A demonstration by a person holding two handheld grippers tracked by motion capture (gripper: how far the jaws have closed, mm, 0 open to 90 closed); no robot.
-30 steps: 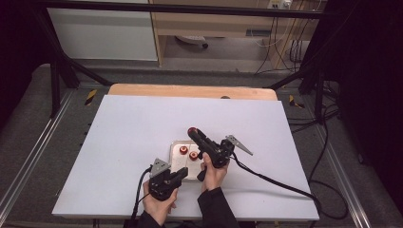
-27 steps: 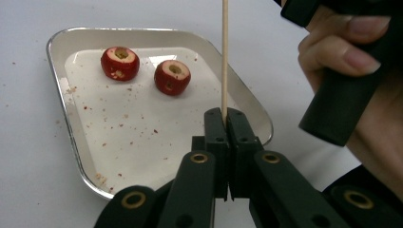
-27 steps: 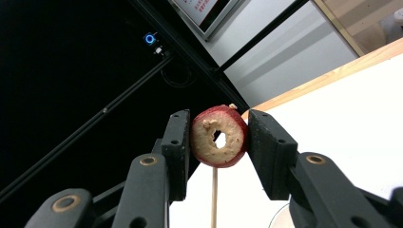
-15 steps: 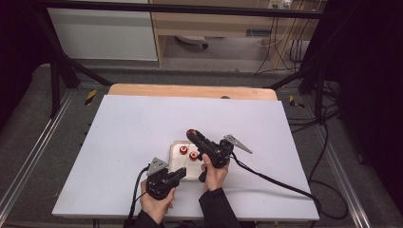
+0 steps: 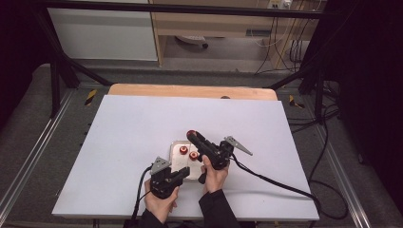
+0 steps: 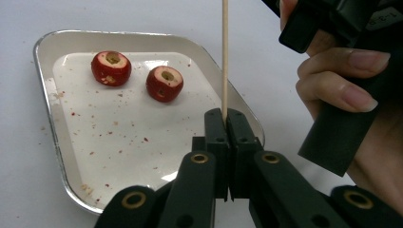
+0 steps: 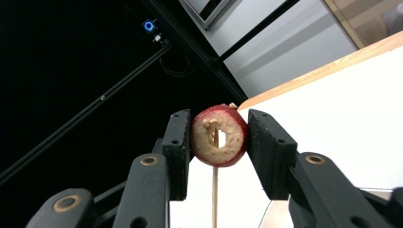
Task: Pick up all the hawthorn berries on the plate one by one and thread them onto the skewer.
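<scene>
Left gripper (image 6: 227, 118) fingers clamp skewer (image 6: 225, 57) upright (steady spike); right gripper (image 7: 218, 137) fingers grip cored fruit (image 7: 219, 135) over tip for threading; two more wait in tray (image 6: 142, 40).

Even overhead light, bright white table (image 5: 142, 142), dark surroundings, soft shadows, mild blur
</scene>
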